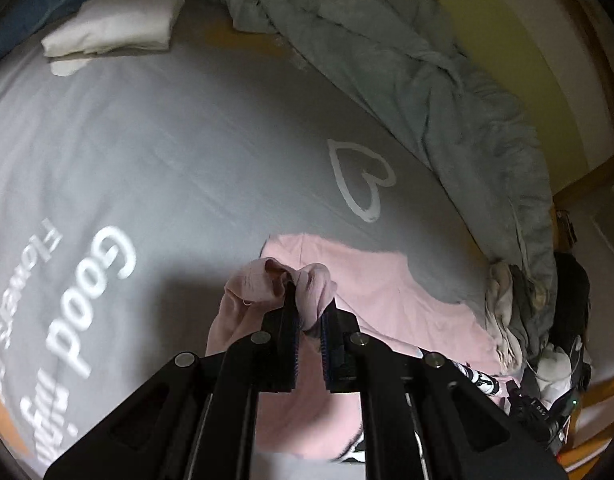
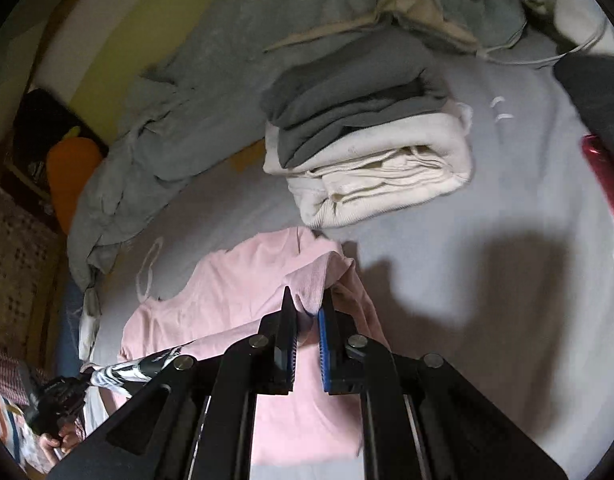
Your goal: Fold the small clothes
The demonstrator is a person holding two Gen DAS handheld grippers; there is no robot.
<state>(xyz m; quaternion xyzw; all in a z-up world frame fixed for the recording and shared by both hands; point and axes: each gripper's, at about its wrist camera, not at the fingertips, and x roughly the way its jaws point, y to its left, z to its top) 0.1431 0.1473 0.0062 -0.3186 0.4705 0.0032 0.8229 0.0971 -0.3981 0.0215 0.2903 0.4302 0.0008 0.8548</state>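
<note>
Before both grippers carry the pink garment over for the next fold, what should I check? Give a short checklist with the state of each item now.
1. Left gripper has cloth between its fingers: ok, a bunched pink garment corner.
2. Right gripper has cloth: ok, a ribbed pink edge.
3. Grips deep enough not to slip: cannot tell.
4. Garment lying flat: not ok, the held parts are lifted and bunched.
5. Grey sheet ahead free: ok.
6. Folded stack apart from the garment: cannot tell, it lies very close.

Bed covered by a grey printed sheet (image 1: 187, 140) with white lettering and a heart outline, rumpled grey-green duvet (image 1: 407, 64) along its far edge, pale yellow wall (image 1: 519, 40) behind, wooden bed frame (image 1: 587, 176), dim indoor light with hard shadows
</note>
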